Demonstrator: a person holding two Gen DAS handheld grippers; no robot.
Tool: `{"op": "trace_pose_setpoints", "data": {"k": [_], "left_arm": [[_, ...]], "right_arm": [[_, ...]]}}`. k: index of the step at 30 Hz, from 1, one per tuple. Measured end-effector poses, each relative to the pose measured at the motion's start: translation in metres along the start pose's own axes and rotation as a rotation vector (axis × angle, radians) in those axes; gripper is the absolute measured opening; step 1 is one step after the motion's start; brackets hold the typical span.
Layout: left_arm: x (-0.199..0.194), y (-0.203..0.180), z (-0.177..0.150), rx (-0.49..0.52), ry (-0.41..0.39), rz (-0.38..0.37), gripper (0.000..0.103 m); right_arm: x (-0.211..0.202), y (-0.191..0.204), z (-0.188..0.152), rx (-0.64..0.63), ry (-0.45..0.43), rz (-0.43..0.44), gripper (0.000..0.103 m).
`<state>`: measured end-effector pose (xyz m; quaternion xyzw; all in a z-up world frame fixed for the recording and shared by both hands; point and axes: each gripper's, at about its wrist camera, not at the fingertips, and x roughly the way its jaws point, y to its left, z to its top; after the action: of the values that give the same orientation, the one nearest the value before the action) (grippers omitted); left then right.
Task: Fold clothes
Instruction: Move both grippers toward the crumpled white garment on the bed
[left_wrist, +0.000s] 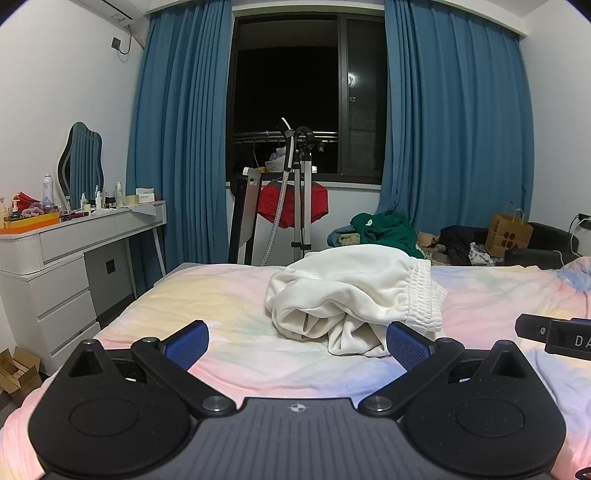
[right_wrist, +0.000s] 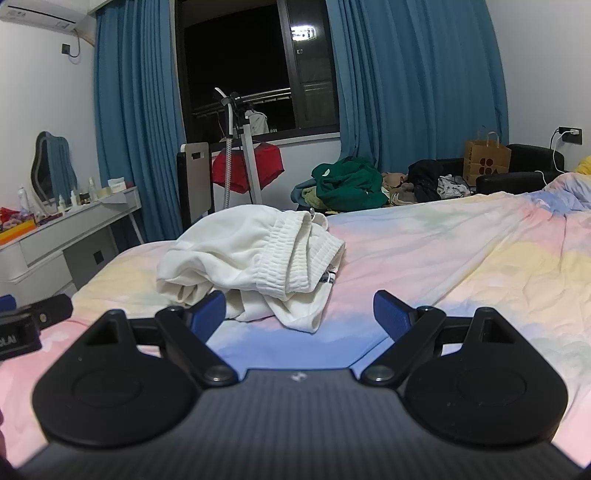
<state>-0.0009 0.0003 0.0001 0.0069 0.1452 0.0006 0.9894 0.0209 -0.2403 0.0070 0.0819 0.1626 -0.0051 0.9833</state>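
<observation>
A crumpled white garment with an elastic waistband (left_wrist: 351, 291) lies in a heap on the pastel bedspread (left_wrist: 229, 295); it also shows in the right wrist view (right_wrist: 251, 254). My left gripper (left_wrist: 297, 343) is open and empty, just in front of the heap, its right pad close to the cloth. My right gripper (right_wrist: 299, 314) is open and empty, its left pad beside the heap's near edge. Each gripper's side shows at the edge of the other's view.
A white dresser (left_wrist: 66, 258) with bottles and a mirror stands left of the bed. A garment steamer stand with red cloth (left_wrist: 295, 206) is beyond the bed's foot. A pile of green and dark clothes (right_wrist: 347, 184) and a paper bag (right_wrist: 485, 158) lie at the far right.
</observation>
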Motion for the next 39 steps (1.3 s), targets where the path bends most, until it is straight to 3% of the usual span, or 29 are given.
{"op": "trace_pose_setpoints", "data": {"k": [11, 39], "left_arm": [[-0.004, 0.000, -0.002, 0.013, -0.024, 0.009, 0.103], [0.006, 0.004, -0.027, 0.015, 0.001, -0.036, 0.103]], "right_arm": [[-0.001, -0.001, 0.001, -0.012, -0.009, -0.005, 0.088], [-0.010, -0.007, 0.008, 0.013, -0.035, -0.034, 0.088]]}}
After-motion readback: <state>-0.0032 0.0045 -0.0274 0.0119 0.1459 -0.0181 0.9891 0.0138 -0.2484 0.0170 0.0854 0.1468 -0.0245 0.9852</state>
